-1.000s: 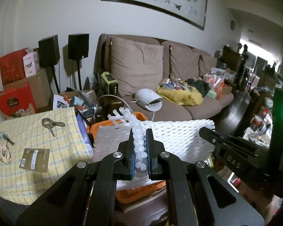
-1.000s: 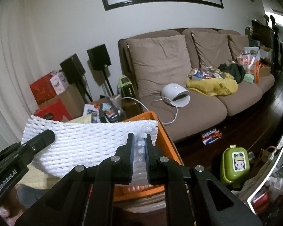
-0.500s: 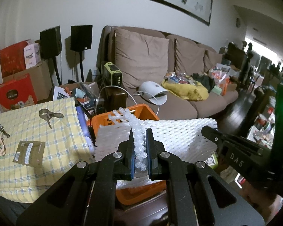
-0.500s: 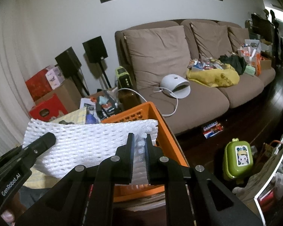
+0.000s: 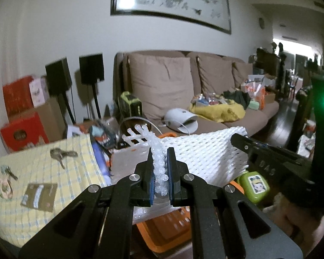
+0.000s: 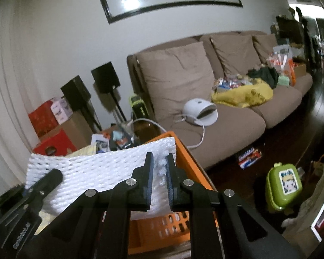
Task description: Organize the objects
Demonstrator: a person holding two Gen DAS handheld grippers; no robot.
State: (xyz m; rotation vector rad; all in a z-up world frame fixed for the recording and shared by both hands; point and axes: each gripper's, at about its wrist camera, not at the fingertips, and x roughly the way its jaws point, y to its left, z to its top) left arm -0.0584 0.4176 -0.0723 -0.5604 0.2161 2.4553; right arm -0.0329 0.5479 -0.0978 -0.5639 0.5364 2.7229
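Now foam sheet (image 5: 205,153) stretched between left claw (image 5: 159,170), right claw (image 6: 159,172)

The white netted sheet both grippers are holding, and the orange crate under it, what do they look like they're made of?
White netted sheet: probably soft expanded foam mesh, matte, with open diamond cells; it bunches where the left gripper and right gripper pinch it. A bubbly clear layer under it may be bubble wrap. Orange crate: looks like rigid moulded plastic, smooth, slightly glossy, with slotted walls.

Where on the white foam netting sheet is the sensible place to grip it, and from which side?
By its two end edges, one gripper each, approaching from the near side. The foam netting sheet is wide and limp; the left gripper and right gripper pinch opposite bunched ends, stretching it over the orange basket.
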